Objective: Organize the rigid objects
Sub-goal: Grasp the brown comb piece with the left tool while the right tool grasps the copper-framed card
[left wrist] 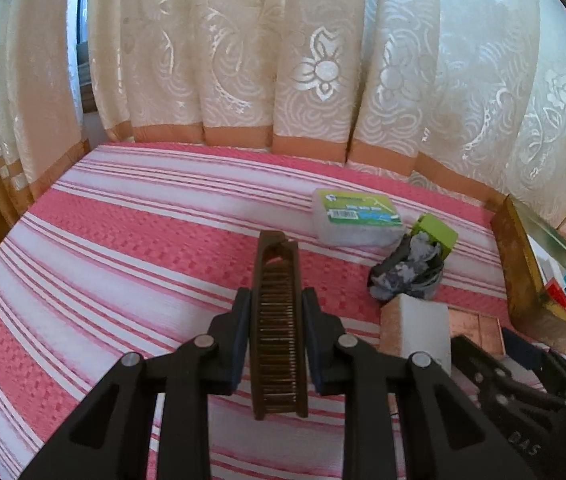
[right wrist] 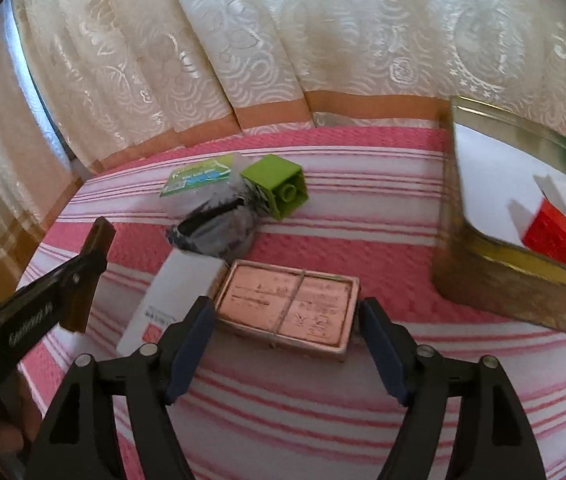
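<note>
Brown comb (left wrist: 279, 328) sits clamped in the left gripper (left wrist: 277, 340); right gripper (right wrist: 287, 344) gapes around a pink box (right wrist: 289, 308), not pressing it.

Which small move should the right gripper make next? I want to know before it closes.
Probably ease the right gripper forward and down until its open jaws straddle the pink box, then close. The box lies flat just ahead between the fingers, untouched, and the tin stands beside it. The left gripper already clamps the comb.
</note>
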`<action>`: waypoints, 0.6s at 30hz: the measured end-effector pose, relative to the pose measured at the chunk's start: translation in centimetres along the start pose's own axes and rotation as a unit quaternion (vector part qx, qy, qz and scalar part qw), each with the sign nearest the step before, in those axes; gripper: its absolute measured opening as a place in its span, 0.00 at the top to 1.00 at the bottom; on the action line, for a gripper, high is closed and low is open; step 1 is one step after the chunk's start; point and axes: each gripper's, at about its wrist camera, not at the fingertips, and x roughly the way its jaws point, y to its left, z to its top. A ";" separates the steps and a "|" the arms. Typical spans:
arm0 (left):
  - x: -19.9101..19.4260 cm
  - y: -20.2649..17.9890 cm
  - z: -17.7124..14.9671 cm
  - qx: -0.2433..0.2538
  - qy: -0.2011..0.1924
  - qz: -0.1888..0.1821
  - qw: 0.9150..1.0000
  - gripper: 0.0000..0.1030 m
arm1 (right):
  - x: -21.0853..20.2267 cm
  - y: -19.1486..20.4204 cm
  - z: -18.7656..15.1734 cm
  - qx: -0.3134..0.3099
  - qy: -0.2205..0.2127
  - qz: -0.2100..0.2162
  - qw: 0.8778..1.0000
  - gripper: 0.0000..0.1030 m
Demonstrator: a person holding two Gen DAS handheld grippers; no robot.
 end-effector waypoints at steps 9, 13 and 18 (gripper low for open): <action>-0.2 0.8 0.1 -0.008 -0.002 0.011 1.000 0.77 | 1.6 1.7 0.4 -0.043 0.019 -0.035 0.998 0.20; -0.3 0.6 -0.1 -0.003 -0.004 0.011 1.000 0.77 | 1.1 1.4 0.2 -0.060 0.020 -0.031 0.998 0.21; -0.3 0.5 -0.1 -0.003 -0.007 0.012 1.000 0.77 | -1.4 0.4 0.1 -0.054 -0.042 0.003 0.998 0.21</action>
